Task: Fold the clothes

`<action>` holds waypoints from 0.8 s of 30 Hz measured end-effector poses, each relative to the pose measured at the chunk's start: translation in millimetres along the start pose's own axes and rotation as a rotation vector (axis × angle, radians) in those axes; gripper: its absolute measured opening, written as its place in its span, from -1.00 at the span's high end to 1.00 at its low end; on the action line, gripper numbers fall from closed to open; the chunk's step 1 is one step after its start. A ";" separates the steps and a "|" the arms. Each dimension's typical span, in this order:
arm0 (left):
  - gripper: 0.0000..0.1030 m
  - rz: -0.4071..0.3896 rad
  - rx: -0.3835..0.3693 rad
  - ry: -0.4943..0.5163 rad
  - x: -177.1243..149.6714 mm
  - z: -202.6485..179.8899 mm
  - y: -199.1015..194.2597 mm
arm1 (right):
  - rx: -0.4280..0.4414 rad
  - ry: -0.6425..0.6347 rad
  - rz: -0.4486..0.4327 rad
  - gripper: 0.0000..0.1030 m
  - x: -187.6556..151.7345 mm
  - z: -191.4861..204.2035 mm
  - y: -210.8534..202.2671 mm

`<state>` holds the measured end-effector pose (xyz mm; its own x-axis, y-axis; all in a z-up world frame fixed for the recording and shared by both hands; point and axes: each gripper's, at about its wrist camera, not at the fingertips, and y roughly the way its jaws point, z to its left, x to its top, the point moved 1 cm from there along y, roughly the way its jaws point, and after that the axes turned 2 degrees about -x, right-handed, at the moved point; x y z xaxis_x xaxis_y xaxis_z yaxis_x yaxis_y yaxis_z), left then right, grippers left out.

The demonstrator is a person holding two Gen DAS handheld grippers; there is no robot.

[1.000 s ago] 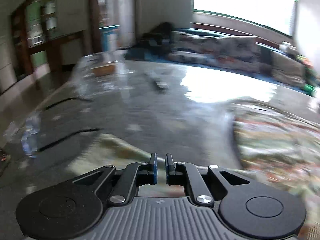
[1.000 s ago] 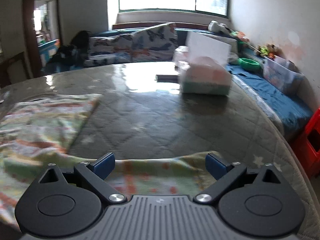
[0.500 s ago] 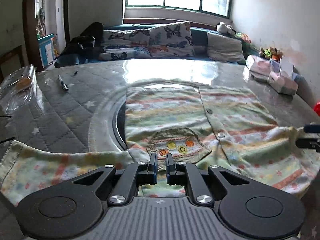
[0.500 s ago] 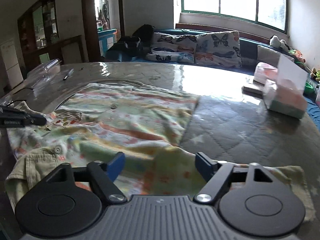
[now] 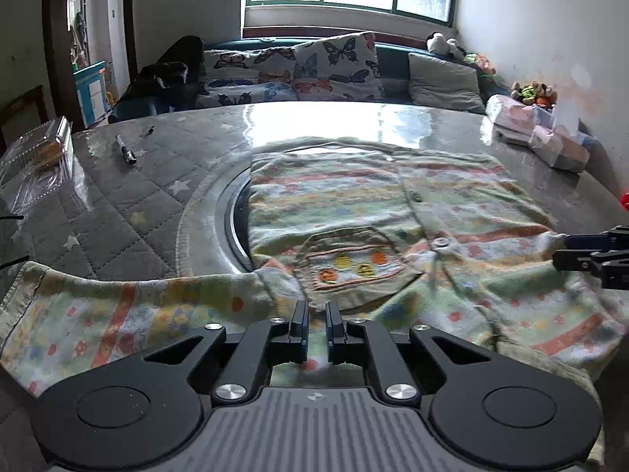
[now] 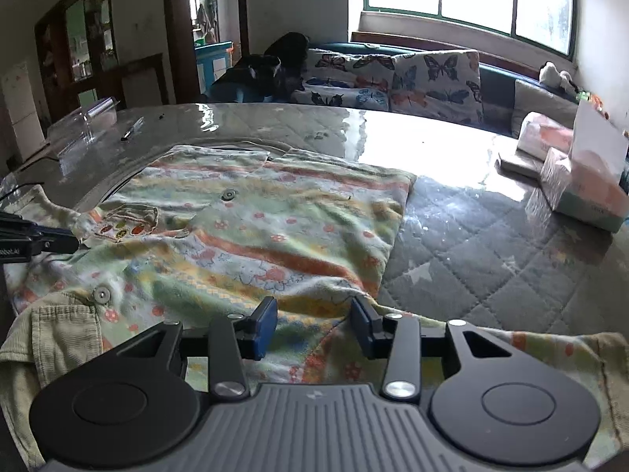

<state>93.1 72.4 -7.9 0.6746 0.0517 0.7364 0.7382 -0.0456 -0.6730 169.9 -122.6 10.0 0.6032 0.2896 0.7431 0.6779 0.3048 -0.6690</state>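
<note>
A child's striped, patterned button shirt (image 5: 393, 212) lies spread on the round table, front up, with a small pocket (image 5: 350, 267) near me. It also shows in the right wrist view (image 6: 251, 228). My left gripper (image 5: 315, 330) has its jaws nearly together over the near edge of the shirt by the left sleeve (image 5: 118, 314); whether cloth is pinched is not clear. My right gripper (image 6: 312, 326) is part open, low over the shirt's near edge by the right sleeve (image 6: 511, 354). Each gripper shows at the edge of the other's view.
The table has a grey quilted cover (image 5: 118, 204) under clear plastic. A pen (image 5: 125, 153) and a clear plastic box (image 5: 43, 157) lie at far left. Tissue packs (image 6: 582, 181) stand at far right. A sofa with butterfly cushions (image 5: 314, 67) is behind.
Both views swung inward onto the shirt. My right gripper's jaws have narrowed from wide open. My left gripper stays nearly shut at the shirt's near edge.
</note>
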 end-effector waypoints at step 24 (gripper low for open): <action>0.53 -0.086 -0.114 0.053 -16.2 -24.7 -59.9 | 0.348 -0.338 0.021 0.34 -22.4 139.4 -47.2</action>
<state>38.0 49.6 22.3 0.6056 0.0081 0.7957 0.7868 -0.1560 -0.5972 65.8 -17.0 23.2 0.4062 0.5596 0.7224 0.4516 0.5644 -0.6911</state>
